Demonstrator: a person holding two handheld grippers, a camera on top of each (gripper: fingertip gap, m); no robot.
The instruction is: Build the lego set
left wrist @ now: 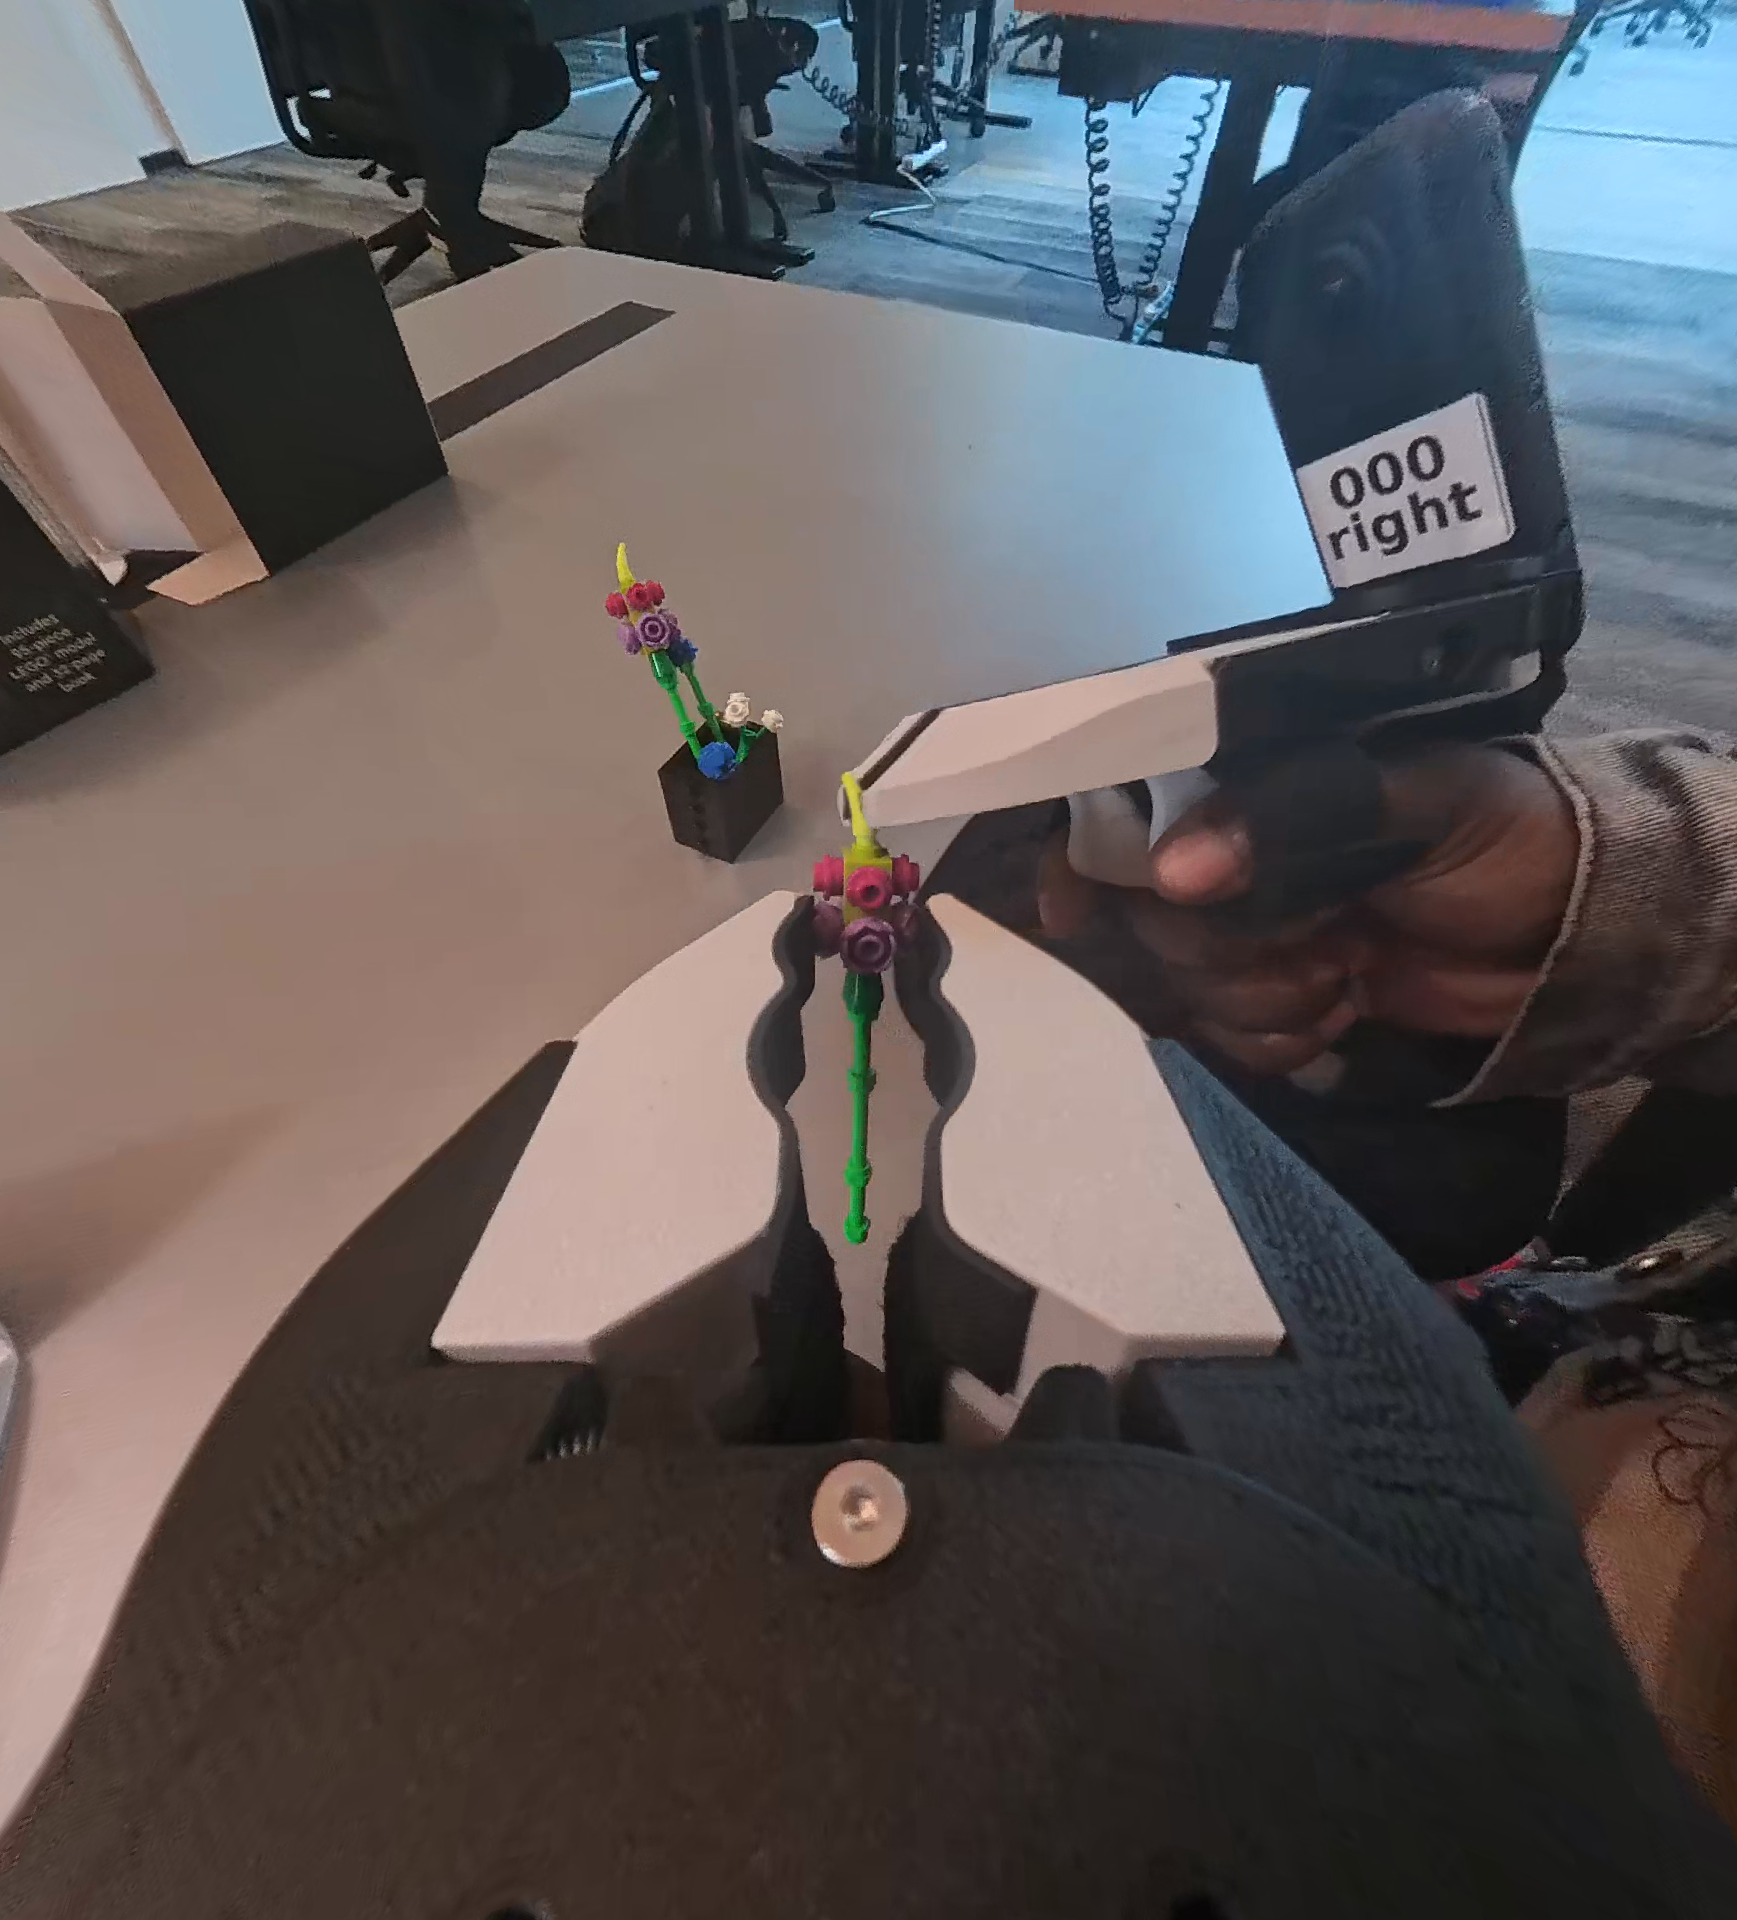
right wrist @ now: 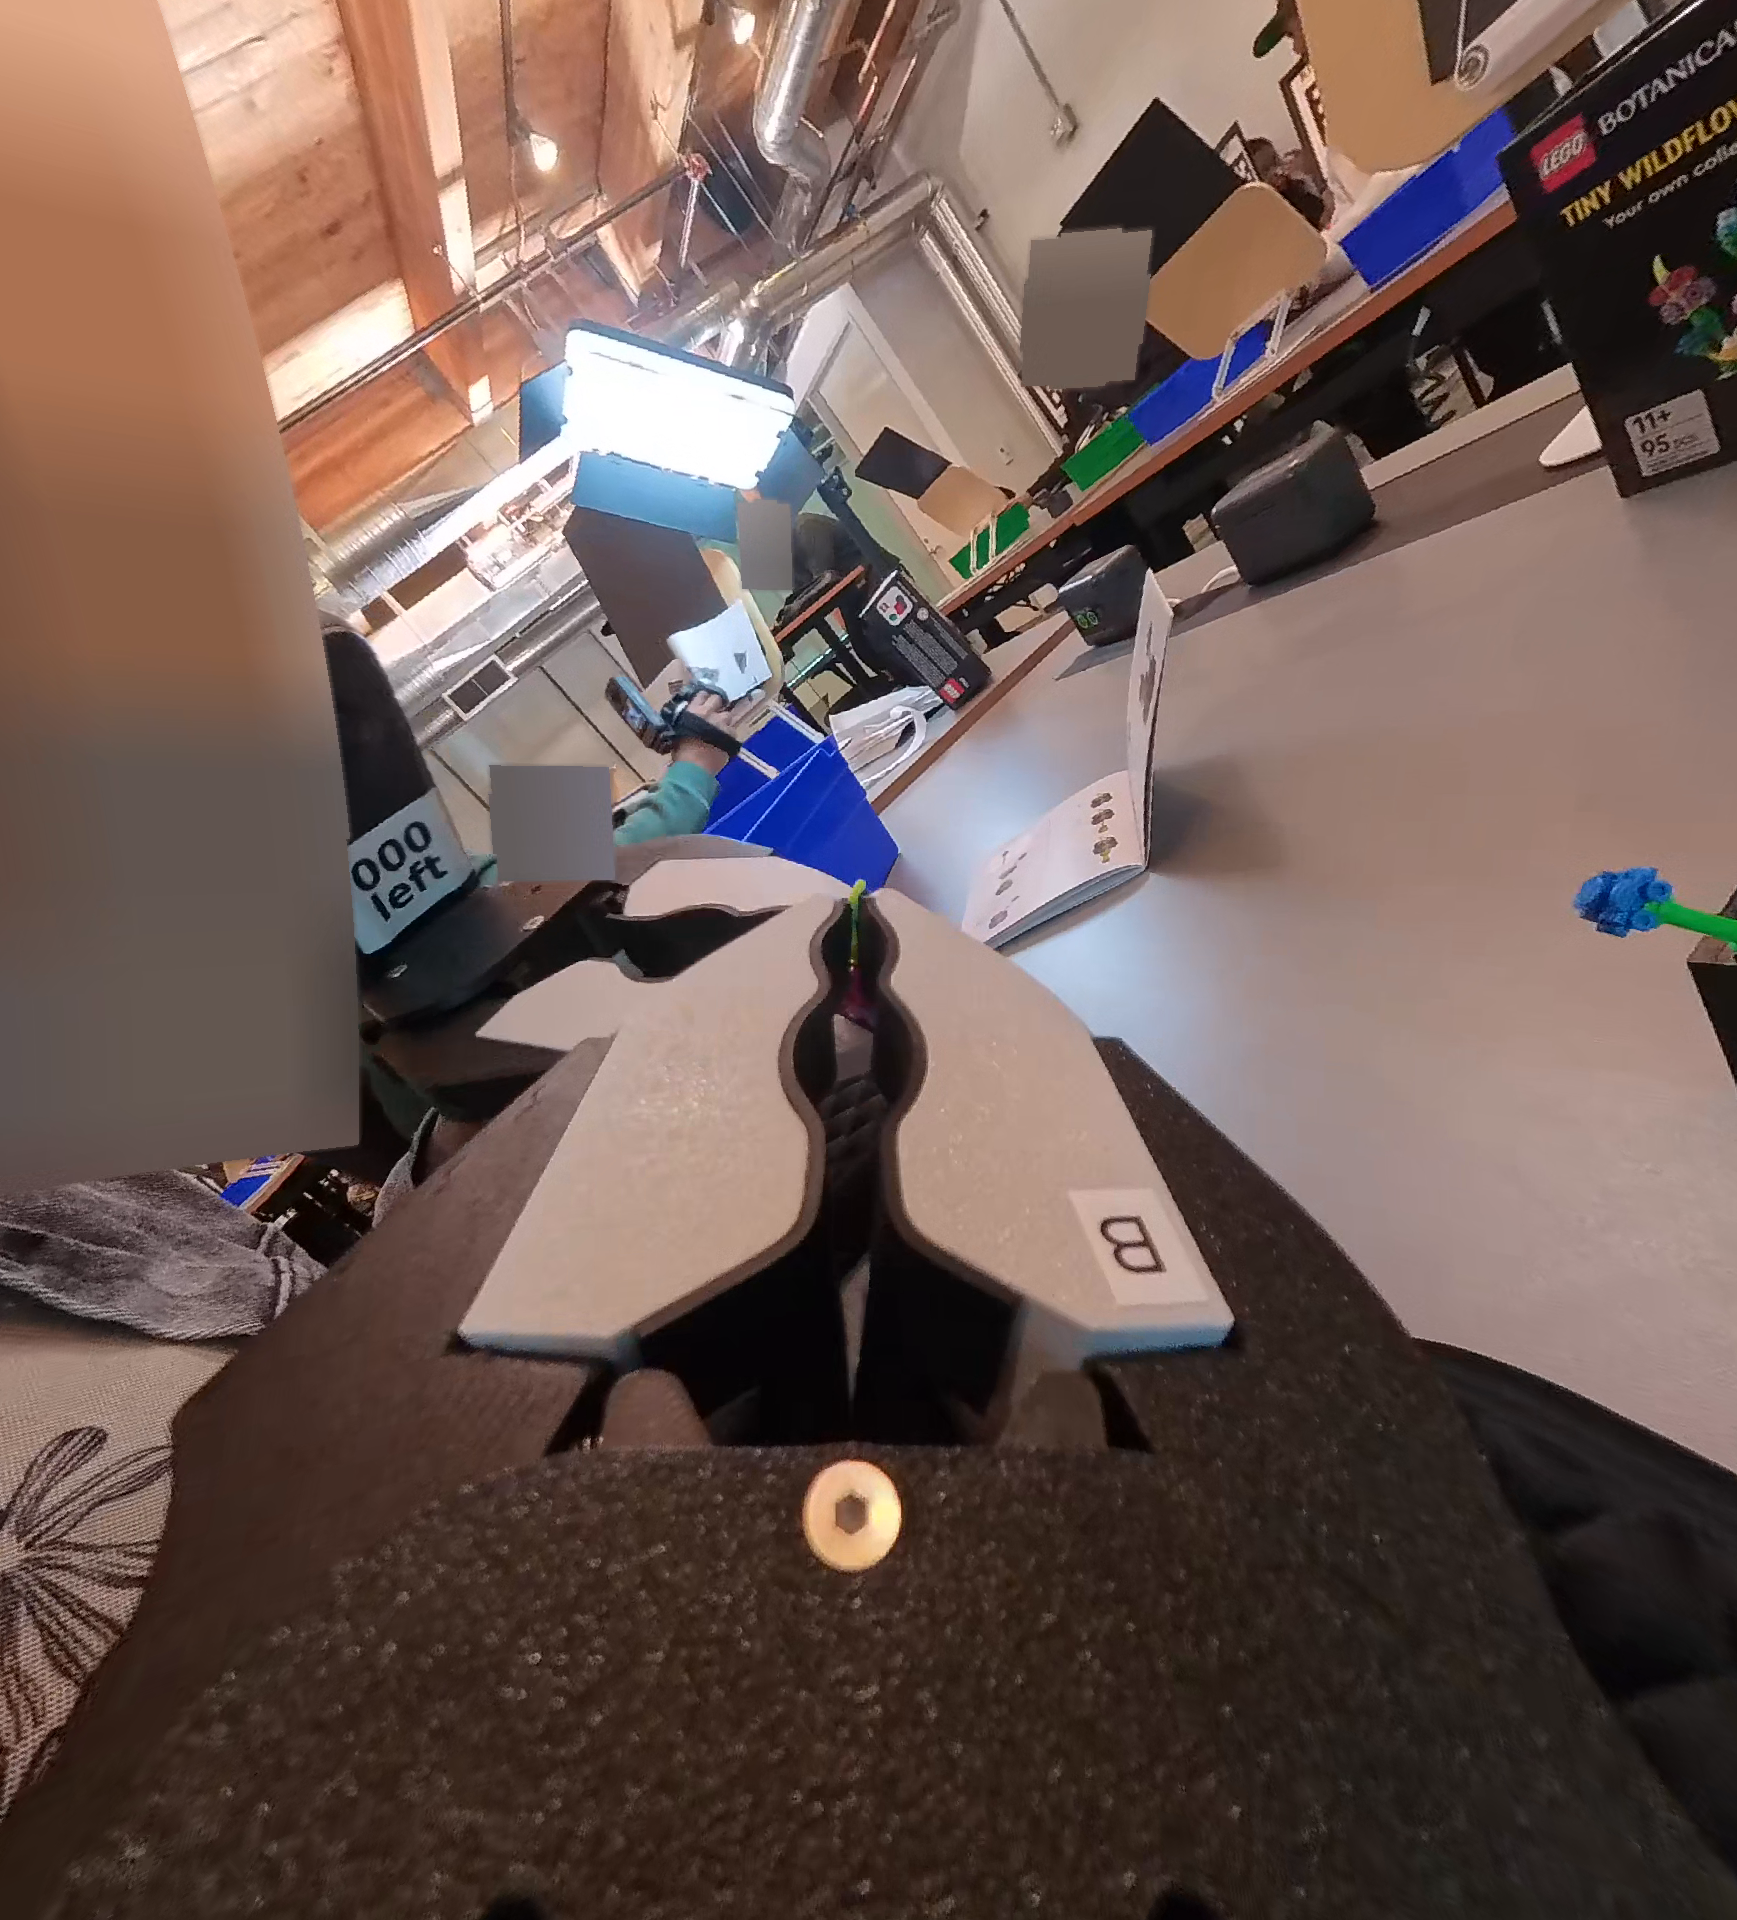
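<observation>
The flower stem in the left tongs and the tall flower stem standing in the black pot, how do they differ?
The held stem is off the table, clamped between the left tongs; the potted stem stands planted in the black pot. The right tongs pinch the held stem's yellow tip, while the potted stem's tip is untouched. The potted stem also shares its pot with white and blue flowers. Both have pink and purple blossoms, green stalks and a yellow tip.

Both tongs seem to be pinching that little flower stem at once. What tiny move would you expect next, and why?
Probably the right tongs press the yellow-green tip down onto the flower stem, then let go. The left tongs grip that stem at its purple blossoms, and the right ones are closed on the tip just above the pink blossoms. A finished matching stem already stands in the black pot, which suggests where this one goes afterwards.
</observation>
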